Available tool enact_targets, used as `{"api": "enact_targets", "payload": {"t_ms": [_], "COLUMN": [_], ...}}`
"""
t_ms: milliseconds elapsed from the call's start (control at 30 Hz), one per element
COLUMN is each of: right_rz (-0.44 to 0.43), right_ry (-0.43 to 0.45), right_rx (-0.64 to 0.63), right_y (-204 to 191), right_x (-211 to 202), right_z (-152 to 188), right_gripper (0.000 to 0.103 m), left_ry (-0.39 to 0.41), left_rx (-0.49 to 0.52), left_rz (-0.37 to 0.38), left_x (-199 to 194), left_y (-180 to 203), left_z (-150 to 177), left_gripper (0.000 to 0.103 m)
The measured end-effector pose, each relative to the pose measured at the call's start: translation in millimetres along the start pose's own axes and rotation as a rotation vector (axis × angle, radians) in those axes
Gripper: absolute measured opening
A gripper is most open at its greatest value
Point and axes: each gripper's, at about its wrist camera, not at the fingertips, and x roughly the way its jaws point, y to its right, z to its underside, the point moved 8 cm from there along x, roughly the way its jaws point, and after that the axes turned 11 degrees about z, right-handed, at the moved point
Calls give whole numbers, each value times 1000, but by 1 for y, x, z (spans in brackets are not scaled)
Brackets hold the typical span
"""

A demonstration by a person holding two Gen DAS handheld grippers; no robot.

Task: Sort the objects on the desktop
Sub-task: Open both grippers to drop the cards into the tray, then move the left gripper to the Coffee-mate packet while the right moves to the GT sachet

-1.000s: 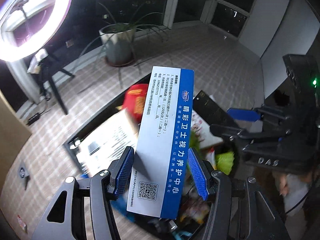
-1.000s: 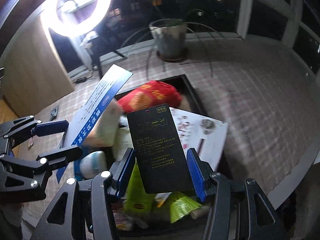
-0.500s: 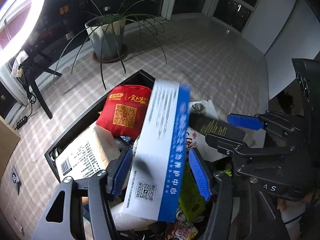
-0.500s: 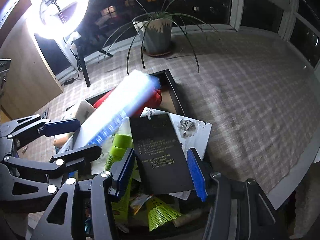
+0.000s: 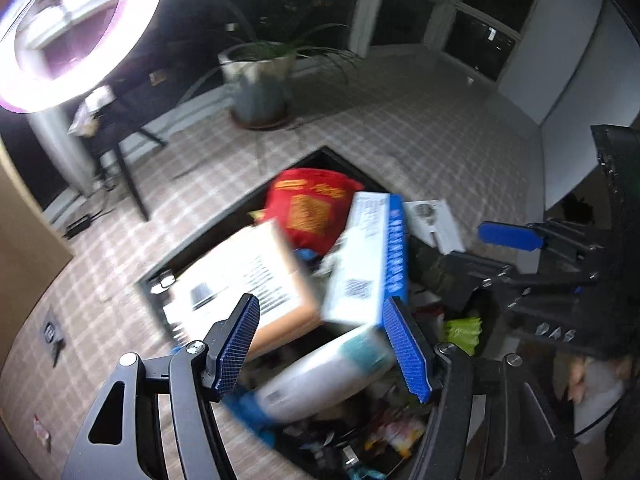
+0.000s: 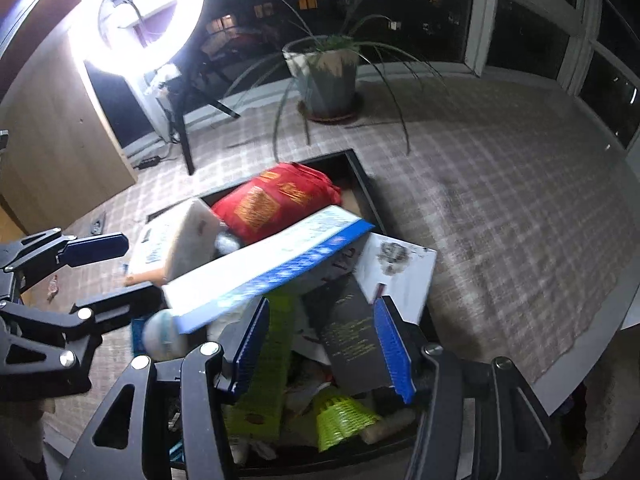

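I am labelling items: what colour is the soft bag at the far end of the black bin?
Red with gold print; clearest in the right wrist view.

Left wrist view is motion-blurred: print on the white-blue box (image 5: 366,258) and carton (image 5: 244,280) is unreadable; bottom edge crops the bin's (image 5: 154,280) contents.

A lit ring light (image 6: 138,16) glows at the upper left on a dark stand (image 6: 182,128), and in the left wrist view the same ring light (image 5: 68,28) fills the top left corner. A potted plant (image 6: 328,76) with long, thin drooping leaves stands on a round saucer on the checked cloth (image 6: 500,184) that covers the bench, well back from the near edge. Behind it run dark windows (image 6: 520,36) with pale frames, and a light wooden panel (image 6: 52,136) stands at the left.
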Motion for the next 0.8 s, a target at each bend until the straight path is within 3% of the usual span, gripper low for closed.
{"api": "enact_targets", "payload": {"t_ms": [300, 500, 800], "right_rz": [-79, -143, -239], "right_ry": [40, 51, -11], "right_rx": [-94, -200, -361], "right_y": [-75, -157, -290], "right_x": [-24, -28, -4], "right_z": [-10, -21, -30], "right_gripper": [55, 64, 65], "left_ry": [28, 31, 21], "left_rx": [-149, -319, -548], "left_rz": [-133, -228, -355], "left_x": [-60, -102, -155], "left_y": [-109, -209, -340], "left_z": [64, 129, 230], "left_gripper": [68, 68, 68]}}
